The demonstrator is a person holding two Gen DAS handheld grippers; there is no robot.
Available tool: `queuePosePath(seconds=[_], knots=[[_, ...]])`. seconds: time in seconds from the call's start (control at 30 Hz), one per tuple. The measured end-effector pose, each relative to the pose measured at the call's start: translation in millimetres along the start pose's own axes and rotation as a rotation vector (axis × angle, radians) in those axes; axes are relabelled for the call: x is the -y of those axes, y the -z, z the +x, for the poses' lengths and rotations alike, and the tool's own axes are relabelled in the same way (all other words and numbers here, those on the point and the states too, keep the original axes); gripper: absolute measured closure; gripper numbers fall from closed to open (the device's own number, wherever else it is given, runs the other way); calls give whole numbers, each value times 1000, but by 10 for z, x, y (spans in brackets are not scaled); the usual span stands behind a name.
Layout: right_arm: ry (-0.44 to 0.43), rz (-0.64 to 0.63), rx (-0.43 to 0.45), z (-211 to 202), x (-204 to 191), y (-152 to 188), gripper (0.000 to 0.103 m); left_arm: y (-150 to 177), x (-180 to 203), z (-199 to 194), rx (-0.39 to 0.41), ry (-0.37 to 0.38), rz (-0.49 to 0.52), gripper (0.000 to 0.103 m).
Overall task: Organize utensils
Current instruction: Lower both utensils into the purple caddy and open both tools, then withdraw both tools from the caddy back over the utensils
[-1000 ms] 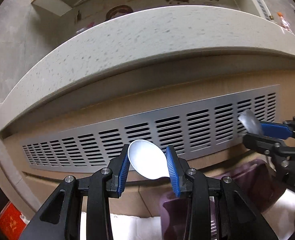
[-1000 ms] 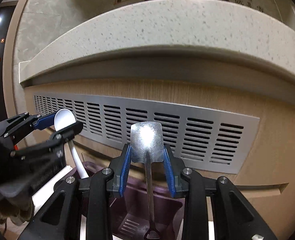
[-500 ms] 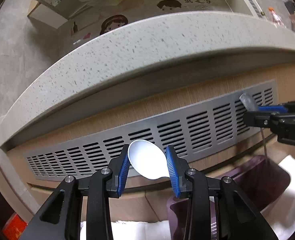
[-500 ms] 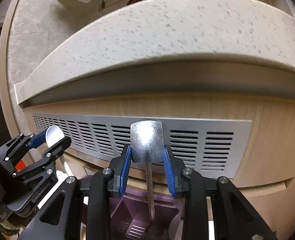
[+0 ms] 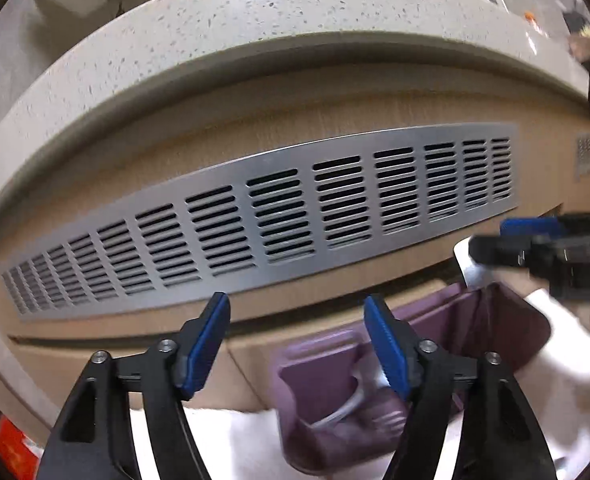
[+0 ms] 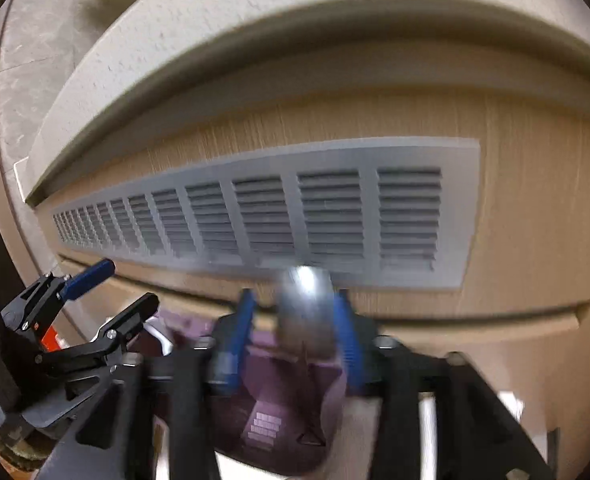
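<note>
My left gripper (image 5: 297, 340) is open and empty above the left compartment of a purple utensil holder (image 5: 319, 376). A white spoon (image 5: 347, 406) lies blurred inside that compartment. My right gripper (image 6: 295, 320) is blurred; its blue pads (image 6: 345, 334) stand a little apart on either side of a metal spoon (image 6: 303, 300), whose bowl points up above the holder (image 6: 279, 408). I cannot tell whether the pads still grip it. In the left wrist view the right gripper (image 5: 495, 240) sits at the right edge with the metal spoon (image 5: 469, 268) under it. The left gripper (image 6: 111, 288) shows open at the left of the right wrist view.
A wooden counter front with a long metal vent grille (image 5: 279, 216) stands just behind the holder, under a speckled stone countertop (image 5: 231, 32). White cloth (image 5: 231, 440) lies under the holder. A red object (image 5: 11, 448) sits at the lower left.
My left gripper has opened and the white spoon has dropped into the holder. My right gripper has moved down towards the holder with the metal spoon, and its pads have spread slightly.
</note>
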State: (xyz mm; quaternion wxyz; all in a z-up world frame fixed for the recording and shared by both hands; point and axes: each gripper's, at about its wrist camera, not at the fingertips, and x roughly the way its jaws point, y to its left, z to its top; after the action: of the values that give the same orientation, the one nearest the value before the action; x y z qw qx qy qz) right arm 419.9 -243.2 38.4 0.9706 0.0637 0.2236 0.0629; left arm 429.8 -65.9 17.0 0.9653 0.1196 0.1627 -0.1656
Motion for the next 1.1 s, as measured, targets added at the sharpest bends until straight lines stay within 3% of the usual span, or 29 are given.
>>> queuePosePath(seconds=[0.07, 0.2, 0.43, 0.6, 0.8, 0.93, 1.1], knots=[[13, -15, -7, -60, 3, 30, 38, 2, -49, -34, -25, 24, -36, 29], [20, -112, -16, -251, -159, 76, 38, 42, -246, -252, -95, 62, -136, 27], [23, -204, -108, -632, -446, 231, 37, 448, -548, -767, -317, 156, -301, 22], [33, -260, -178, -938, -537, 511, 33, 854, -531, -1149, -398, 230, -286, 20], [51, -363, -217, -1214, -653, 880, 33, 1103, -140, -1373, -498, 288, -263, 18], [33, -408, -244, -1318, -763, 1129, 33, 1226, 25, -1487, -524, 305, -239, 18], [3, -401, -264, -1485, -774, 1357, 34, 1293, 152, -1586, -529, 339, -297, 18]])
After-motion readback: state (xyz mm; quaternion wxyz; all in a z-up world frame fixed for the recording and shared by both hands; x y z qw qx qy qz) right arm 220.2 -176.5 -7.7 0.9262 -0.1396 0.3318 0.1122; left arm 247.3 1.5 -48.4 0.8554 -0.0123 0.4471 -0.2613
